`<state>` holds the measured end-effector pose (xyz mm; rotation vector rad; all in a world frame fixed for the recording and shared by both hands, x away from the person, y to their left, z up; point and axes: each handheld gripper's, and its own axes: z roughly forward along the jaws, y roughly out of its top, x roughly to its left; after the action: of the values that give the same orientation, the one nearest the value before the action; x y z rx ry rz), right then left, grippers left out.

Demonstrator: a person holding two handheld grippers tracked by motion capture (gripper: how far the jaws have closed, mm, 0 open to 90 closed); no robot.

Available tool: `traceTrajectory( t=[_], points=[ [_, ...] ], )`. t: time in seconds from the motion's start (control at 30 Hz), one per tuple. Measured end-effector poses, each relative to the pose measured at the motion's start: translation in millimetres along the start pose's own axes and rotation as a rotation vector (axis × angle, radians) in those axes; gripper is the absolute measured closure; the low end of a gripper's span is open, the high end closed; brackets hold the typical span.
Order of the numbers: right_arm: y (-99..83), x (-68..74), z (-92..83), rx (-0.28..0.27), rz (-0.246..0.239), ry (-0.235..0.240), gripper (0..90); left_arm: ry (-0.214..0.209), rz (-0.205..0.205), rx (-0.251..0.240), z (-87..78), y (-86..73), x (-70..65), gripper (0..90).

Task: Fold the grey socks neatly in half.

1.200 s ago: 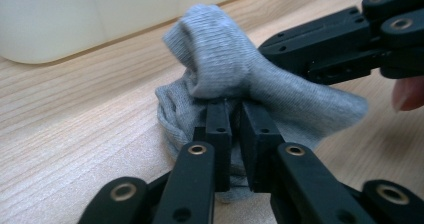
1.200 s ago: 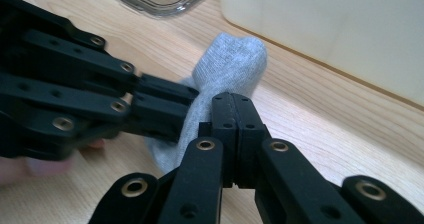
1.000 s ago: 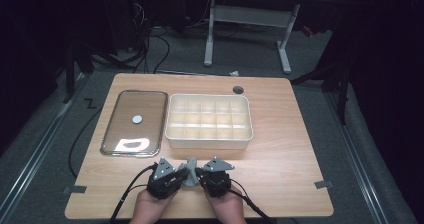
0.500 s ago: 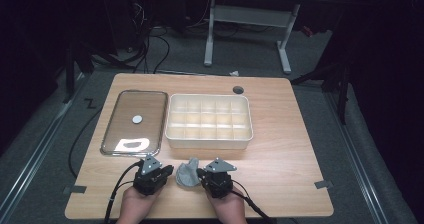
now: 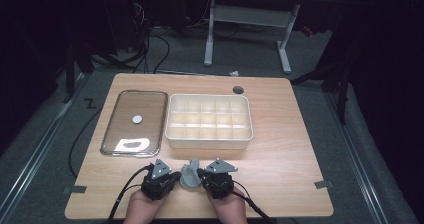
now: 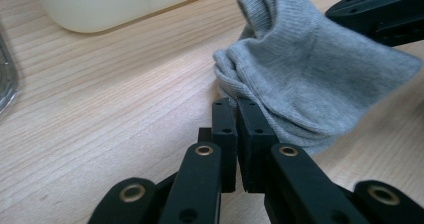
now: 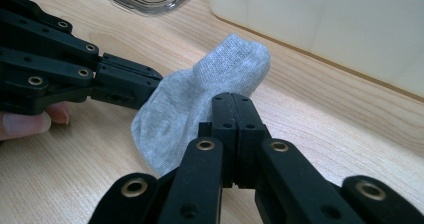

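I've got both grippers down at the near edge of the wooden table (image 5: 280, 129), one in each hand, w/ a small grey sock (image 5: 190, 174) bunched up between them. Left gripper (image 6: 235, 104): jaws pressed together, and in the left gripper view the sock's edge sits right at their tips, looks pinched there, though the fabric hides the actual contact so I can't be 100% on the grip. Right gripper (image 7: 234, 100): jaws closed flat against each other too, tips at the sock's other side; the cloth seems caught between them at the tip, but again the nip itself is hidden behind the jaws. In the right gripper view the left gripper reaches in from the left w/ its tip on the sock, a fingertip (image 7: 25, 121) showing under it. The sock is partly lifted and crumpled, cuff end poking up toward the bin, lower part resting on the wood. Just beyond it, mid-table, sits a cream plastic organiser bin (image 5: 209, 140) w/ a grid of compartments. To the bin's left, just beside it, a clear lid (image 5: 134, 121) lies flat w/ a small round white spot at its centre. A dark round grommet hole (image 5: 238, 89) is in the tabletop behind the bin.
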<state>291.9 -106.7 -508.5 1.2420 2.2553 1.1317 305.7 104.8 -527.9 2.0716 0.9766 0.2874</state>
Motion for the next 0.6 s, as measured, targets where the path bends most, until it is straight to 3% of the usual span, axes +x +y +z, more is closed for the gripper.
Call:
traceTrajectory(
  t=[0.6],
  points=[
    [4.5, 6.6, 1.8, -0.007, -0.035, -0.005, 90.0, -0.047, 0.013, -0.008, 1.1, 2.1, -10.7, 87.0]
  ],
)
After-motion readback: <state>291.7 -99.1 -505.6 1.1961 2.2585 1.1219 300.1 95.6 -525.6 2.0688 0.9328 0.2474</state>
